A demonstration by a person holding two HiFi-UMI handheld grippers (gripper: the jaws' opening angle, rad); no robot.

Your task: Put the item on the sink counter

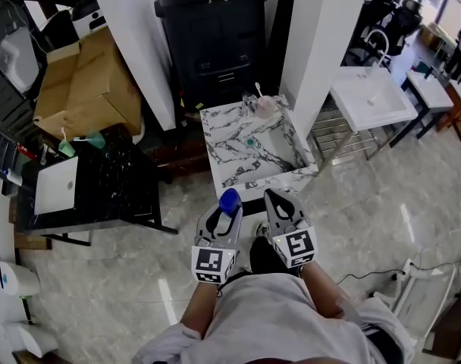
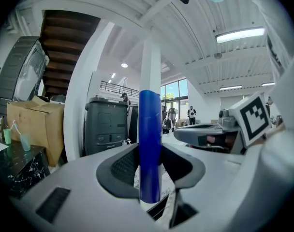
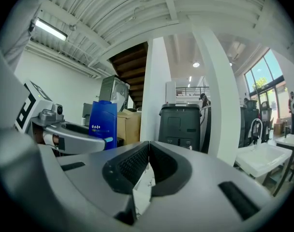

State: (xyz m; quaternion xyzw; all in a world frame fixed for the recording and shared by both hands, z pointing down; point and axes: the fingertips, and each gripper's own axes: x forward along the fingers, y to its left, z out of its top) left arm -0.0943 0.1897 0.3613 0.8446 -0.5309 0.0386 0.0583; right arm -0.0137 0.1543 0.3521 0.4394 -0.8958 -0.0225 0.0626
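Half done by estimate: holding blue bottle (image 1: 230,200) clamped upright in left gripper (image 1: 227,212) at lower centre, with right gripper (image 1: 280,200) closed on nothing alongside, facing marbled sink counter (image 1: 223,139) just above, and next needing reach forward, set-down on bare marble, release.

The item (image 2: 150,149) is smooth, glossy blue plastic. The left tool (image 2: 150,166) and right tool (image 3: 148,161) have matt grey plastic shells and black ribbed pads (image 3: 130,166). The bench (image 1: 223,139) looks like polished white stone with grey veins. The floor (image 1: 124,294) is glossy pale tile. The box (image 1: 86,82) is matt brown cardboard. The bin (image 1: 215,44) is dull black plastic.
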